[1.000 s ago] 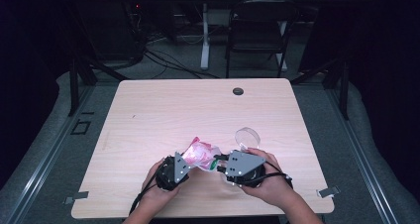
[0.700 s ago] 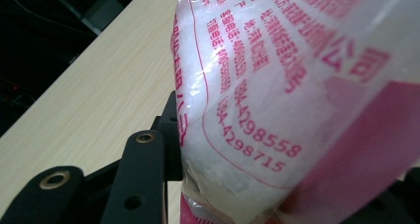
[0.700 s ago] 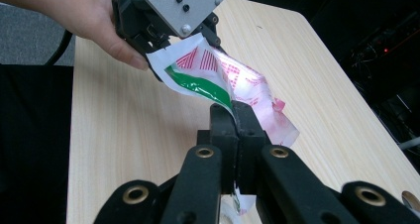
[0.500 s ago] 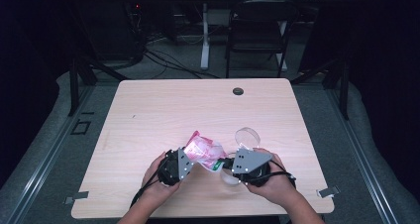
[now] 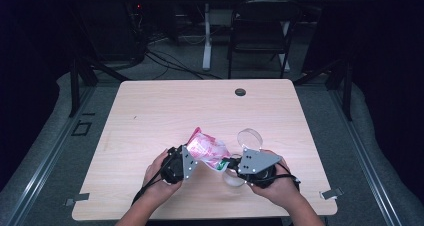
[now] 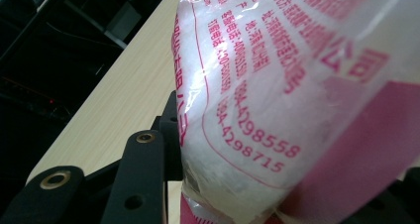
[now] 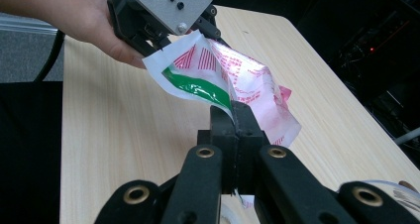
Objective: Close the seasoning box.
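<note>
We've got the pink-and-white printed plastic pouch lifted just above the near part of the pale wooden table, stretched between both tools. Our left gripper is clamped on its left corner, and our right gripper has its jaws pinched tight on the green-striped edge. Held from two sides like this, we'd say the pull is meant to tear or open the pouch. A clear round lid lies just beyond the right hand, a clear container under it. Pink Chinese print covers the pouch; we read the numbers 298558 and 298715.
</note>
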